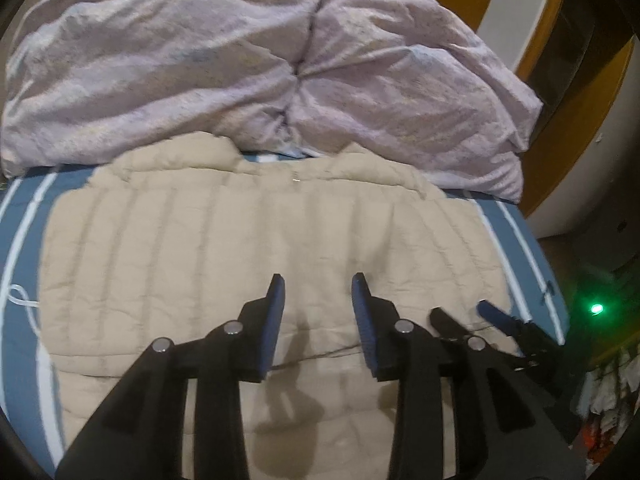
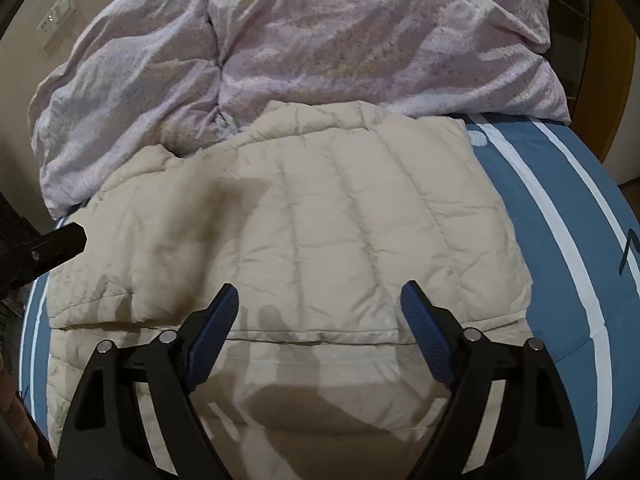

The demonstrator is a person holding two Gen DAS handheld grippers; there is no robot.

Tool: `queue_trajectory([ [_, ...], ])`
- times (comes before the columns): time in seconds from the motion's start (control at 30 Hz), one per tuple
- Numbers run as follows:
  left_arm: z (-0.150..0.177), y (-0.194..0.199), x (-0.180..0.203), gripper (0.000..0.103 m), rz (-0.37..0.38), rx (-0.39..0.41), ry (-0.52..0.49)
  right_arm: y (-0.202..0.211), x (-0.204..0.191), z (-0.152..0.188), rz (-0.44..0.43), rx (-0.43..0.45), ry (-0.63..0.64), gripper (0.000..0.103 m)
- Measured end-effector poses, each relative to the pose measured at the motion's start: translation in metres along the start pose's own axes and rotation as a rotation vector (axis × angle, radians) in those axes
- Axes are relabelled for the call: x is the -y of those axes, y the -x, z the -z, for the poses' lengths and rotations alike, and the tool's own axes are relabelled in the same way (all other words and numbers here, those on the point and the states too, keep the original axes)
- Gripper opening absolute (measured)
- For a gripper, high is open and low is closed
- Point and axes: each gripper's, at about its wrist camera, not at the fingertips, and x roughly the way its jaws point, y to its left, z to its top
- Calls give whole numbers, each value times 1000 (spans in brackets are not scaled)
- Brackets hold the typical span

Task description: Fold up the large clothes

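Bed with blue white-striped sheet; crumpled lilac duvet beyond both grippers. Left gripper jaws narrowly parted, nothing between, hovering over beige quilted jacket spread flat beneath and ahead. Right gripper jaws wide, empty, above same jacket's folded edge, just right of left gripper.

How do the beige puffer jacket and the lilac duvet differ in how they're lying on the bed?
The beige puffer jacket lies flat and folded, with straight quilted seams; the lilac duvet is bunched up and crumpled. The jacket is plain; the duvet is faintly patterned. The jacket lies nearer the cameras, the duvet behind it. Both rest on the blue striped bedsheet.
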Motion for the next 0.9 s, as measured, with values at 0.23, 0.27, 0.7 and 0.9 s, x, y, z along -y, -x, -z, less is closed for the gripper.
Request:
queue_trajectory([
  [0.23,10,2,-32,37,-109,-2,1,1,-29,-6,-54,9,30,54],
  [0.27,12,2,-36,38,-120,-3,1,1,-33,-7,-58,12,34,51],
  [0.7,29,9,-79,42,-241,5,-6,-43,-66,-5,17,-47,87,37],
  [0.9,34,-2,-93,42,-249,-29,22,-57,-65,0,71,-88,95,36],
])
